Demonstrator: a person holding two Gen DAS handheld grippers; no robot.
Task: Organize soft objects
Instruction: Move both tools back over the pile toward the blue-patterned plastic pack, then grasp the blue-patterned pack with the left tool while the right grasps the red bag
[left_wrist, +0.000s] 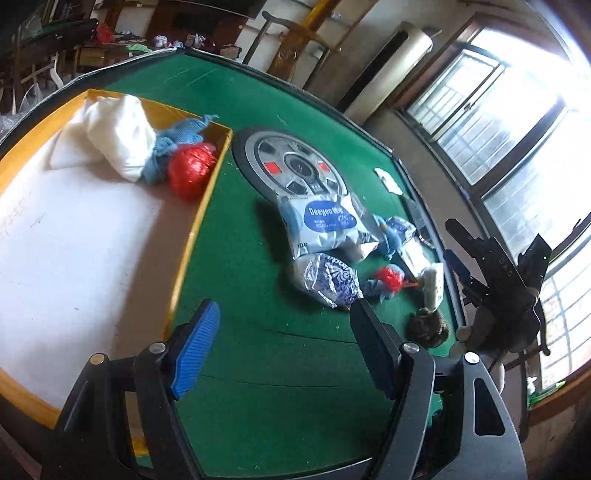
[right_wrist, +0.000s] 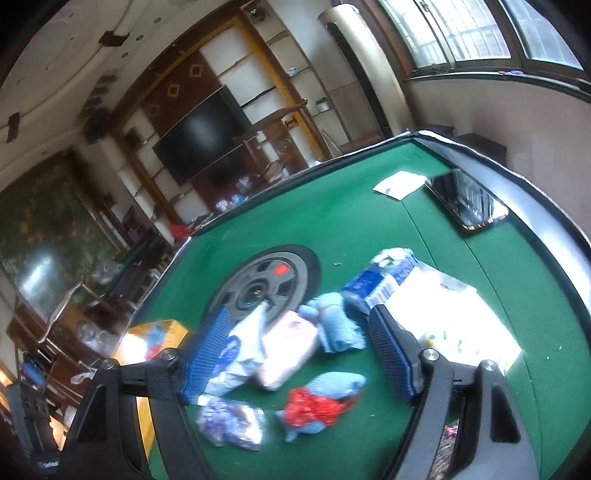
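A yellow-walled box (left_wrist: 192, 236) at the left holds a white pillow (left_wrist: 118, 136), a blue knitted piece (left_wrist: 177, 136) and a red shiny ball (left_wrist: 192, 170). A pile of soft things lies on the green table: a white-blue tissue pack (left_wrist: 325, 225), a blue-patterned packet (left_wrist: 328, 280), a blue plush with red wrap (right_wrist: 317, 402), a pink pack (right_wrist: 288, 350) and a blue cloth (right_wrist: 338, 328). My left gripper (left_wrist: 284, 350) is open and empty above the table near the box. My right gripper (right_wrist: 299, 354) is open and empty above the pile.
A round grey disc (left_wrist: 291, 166) is set into the table's middle. A phone (right_wrist: 467, 199) and a white card (right_wrist: 399, 183) lie at the far right. A white packet (right_wrist: 454, 325) lies right of the pile. A dark furry thing (left_wrist: 428, 326) sits by the table edge.
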